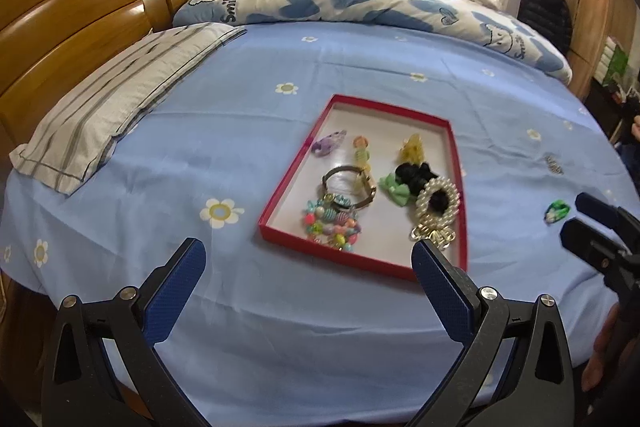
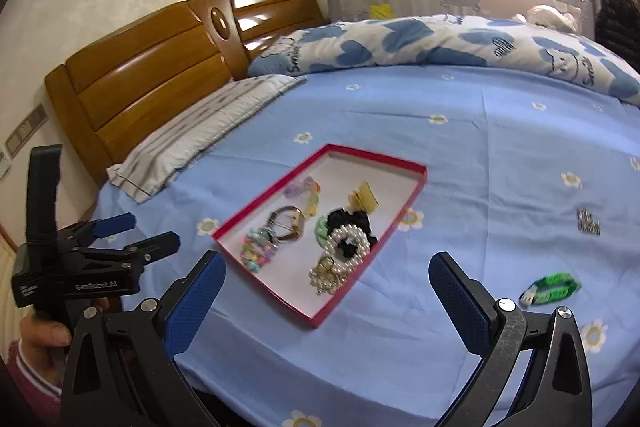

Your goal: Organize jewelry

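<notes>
Left wrist view: the left gripper (image 1: pixel 308 259) hangs above the blue bedsheet (image 1: pixel 224 131) with its 2 blue fingers (image 1: pixel 176 291) spread wide and nothing between them. Ahead lies a shallow red tray (image 1: pixel 292 171) holding the jewelry: a purple clip (image 1: pixel 329 143), a gold bangle (image 1: pixel 350 187), a bright bead bracelet (image 1: pixel 332 225), a yellow claw clip (image 1: pixel 412 147), a green bow (image 1: pixel 394 187), a black scrunchie (image 1: pixel 416 174) and a pearl ring (image 1: pixel 436 203). On the sheet to the right of the tray, apart from it, lie a green hair clip (image 1: pixel 557 211) and a small silver clip (image 1: pixel 554 165). The right gripper (image 1: pixel 576 219) shows at the right edge, its fingers parted. A striped pillow (image 1: pixel 120 99) lies by the wooden headboard (image 1: pixel 80 11).

Right wrist view: the right gripper (image 2: pixel 326 275) also has its 2 fingers spread wide, holding nothing, above the sheet (image 2: pixel 500 155). The tray (image 2: pixel 412 187) sits ahead, slightly left. The green hair clip (image 2: pixel 554 289) lies just beyond the right finger (image 2: pixel 460 291), and the silver clip (image 2: pixel 588 221) farther off. The left gripper (image 2: pixel 154 231) is at the left, fingers apart.
</notes>
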The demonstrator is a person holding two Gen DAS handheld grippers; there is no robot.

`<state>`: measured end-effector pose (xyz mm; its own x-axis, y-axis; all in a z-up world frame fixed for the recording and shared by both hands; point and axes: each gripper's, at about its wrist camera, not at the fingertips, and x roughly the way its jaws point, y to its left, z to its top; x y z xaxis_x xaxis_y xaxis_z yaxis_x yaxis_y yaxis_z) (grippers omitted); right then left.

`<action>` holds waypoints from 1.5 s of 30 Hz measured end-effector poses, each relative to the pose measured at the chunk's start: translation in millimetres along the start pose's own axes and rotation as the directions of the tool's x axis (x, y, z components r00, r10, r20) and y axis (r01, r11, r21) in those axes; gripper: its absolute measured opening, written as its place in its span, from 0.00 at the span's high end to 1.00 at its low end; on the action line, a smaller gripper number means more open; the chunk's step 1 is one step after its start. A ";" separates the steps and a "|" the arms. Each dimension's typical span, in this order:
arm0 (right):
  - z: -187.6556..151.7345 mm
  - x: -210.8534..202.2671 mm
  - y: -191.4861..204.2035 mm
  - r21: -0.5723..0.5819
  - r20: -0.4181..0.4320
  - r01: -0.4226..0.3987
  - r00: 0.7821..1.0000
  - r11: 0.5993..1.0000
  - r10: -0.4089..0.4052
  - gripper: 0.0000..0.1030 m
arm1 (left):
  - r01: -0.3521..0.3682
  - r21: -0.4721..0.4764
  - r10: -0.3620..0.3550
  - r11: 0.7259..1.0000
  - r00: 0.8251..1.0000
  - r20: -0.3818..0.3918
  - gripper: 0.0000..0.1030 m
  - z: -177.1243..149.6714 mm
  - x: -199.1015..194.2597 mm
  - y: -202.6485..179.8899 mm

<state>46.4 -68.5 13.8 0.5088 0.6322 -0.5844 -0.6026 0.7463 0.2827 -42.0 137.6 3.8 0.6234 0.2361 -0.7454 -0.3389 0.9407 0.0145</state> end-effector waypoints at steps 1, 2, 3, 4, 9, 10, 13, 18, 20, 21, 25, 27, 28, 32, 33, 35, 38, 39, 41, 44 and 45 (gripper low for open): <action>-3.7 3.4 -2.0 0.009 -0.010 -0.008 1.000 1.000 0.008 0.00 | -0.004 0.006 0.004 1.000 1.000 -0.001 0.00 -2.3 1.7 -1.6; -9.2 10.8 -3.8 0.018 -0.024 -0.016 1.000 1.000 0.017 0.00 | -0.012 0.017 0.012 1.000 1.000 -0.002 0.00 -5.6 4.6 -3.7; -12.9 14.6 -4.5 0.022 -0.031 -0.014 0.999 1.000 0.015 0.00 | -0.019 0.023 0.019 1.000 1.000 -0.004 0.00 -7.0 5.9 -5.8; -16.2 17.9 -5.2 0.024 -0.038 -0.011 0.999 1.000 0.012 0.00 | -0.030 0.035 0.030 0.999 1.000 -0.004 0.00 -9.5 7.5 -8.1; -29.9 32.4 -7.5 0.026 -0.089 -0.006 0.996 1.000 0.008 0.00 | -0.056 0.074 0.056 0.996 0.998 0.011 0.00 -14.6 7.1 -14.6; -31.1 33.4 -7.5 0.024 -0.094 -0.004 0.996 1.000 0.006 0.00 | -0.058 0.075 0.057 0.995 0.998 0.014 0.00 -15.7 6.1 -14.4; -33.2 34.1 -7.4 0.023 -0.104 -0.003 0.995 1.000 0.006 0.00 | -0.058 0.078 0.057 0.995 0.998 0.014 0.00 -15.2 3.2 -14.7; -32.9 28.4 -6.6 0.024 -0.105 -0.004 0.994 1.000 0.007 0.00 | -0.062 0.084 0.060 0.995 0.998 0.016 0.00 -12.0 -4.3 -16.1; -32.9 27.3 -5.8 0.020 -0.104 -0.002 0.995 1.000 0.004 0.00 | -0.069 0.089 0.067 0.994 0.998 0.022 0.00 -10.4 -8.4 -18.3; -32.6 26.6 -5.5 0.019 -0.104 -0.002 0.995 1.000 0.004 0.00 | -0.069 0.091 0.067 0.993 0.997 0.022 0.00 -10.0 -9.3 -19.0; -31.7 24.6 -1.8 0.008 -0.106 0.003 0.994 1.000 -0.002 0.00 | -0.068 0.093 0.066 0.993 0.998 0.023 0.00 -8.4 -12.9 -21.3; -31.0 22.8 0.7 -0.007 -0.104 0.008 0.995 1.000 -0.009 0.00 | -0.072 0.096 0.070 0.993 0.997 0.029 0.00 -7.7 -14.7 -22.4; -30.3 21.9 1.0 -0.009 -0.102 0.008 0.995 1.000 -0.009 0.00 | -0.075 0.097 0.073 0.992 0.997 0.030 0.00 -7.5 -15.4 -22.8; -26.7 18.7 2.6 -0.008 -0.094 0.004 0.996 1.000 -0.004 0.00 | -0.072 0.097 0.069 0.993 0.997 0.033 0.00 -6.1 -17.1 -23.4; -26.4 18.0 2.5 -0.007 -0.092 0.002 0.996 1.000 -0.003 0.00 | -0.071 0.098 0.068 0.993 0.997 0.033 0.00 -6.0 -17.5 -23.7; -25.5 16.9 2.9 -0.009 -0.090 0.002 0.996 1.000 -0.003 0.00 | -0.074 0.101 0.071 0.992 0.997 0.033 0.00 -5.7 -17.8 -25.1; -25.6 17.5 3.4 -0.009 -0.093 0.002 0.996 1.000 -0.003 0.00 | -0.072 0.102 0.069 0.992 0.997 0.029 0.00 -5.6 -17.2 -25.7; -25.5 17.6 3.5 -0.007 -0.094 0.002 0.996 1.000 -0.002 0.00 | -0.072 0.102 0.069 0.992 0.997 0.028 0.00 -5.6 -16.9 -25.6; -25.4 18.3 3.2 -0.003 -0.097 0.001 0.995 1.000 -0.001 0.00 | -0.065 0.103 0.063 0.992 0.998 0.024 0.00 -5.1 -16.3 -26.3; -25.5 18.2 3.0 -0.003 -0.097 -0.001 0.995 1.000 0.001 0.00 | -0.065 0.106 0.063 0.992 0.998 0.021 0.00 -5.0 -15.5 -26.9; -25.3 18.1 2.9 -0.003 -0.096 -0.001 0.995 1.000 0.001 0.00 | -0.063 0.106 0.062 0.992 0.998 0.020 0.00 -5.5 -15.4 -26.5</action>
<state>38.3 -60.1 -15.3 0.4473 0.6097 -0.6544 -0.6048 0.7452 0.2809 -46.5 107.6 11.2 0.6155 0.2985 -0.7294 -0.3009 0.9444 0.1326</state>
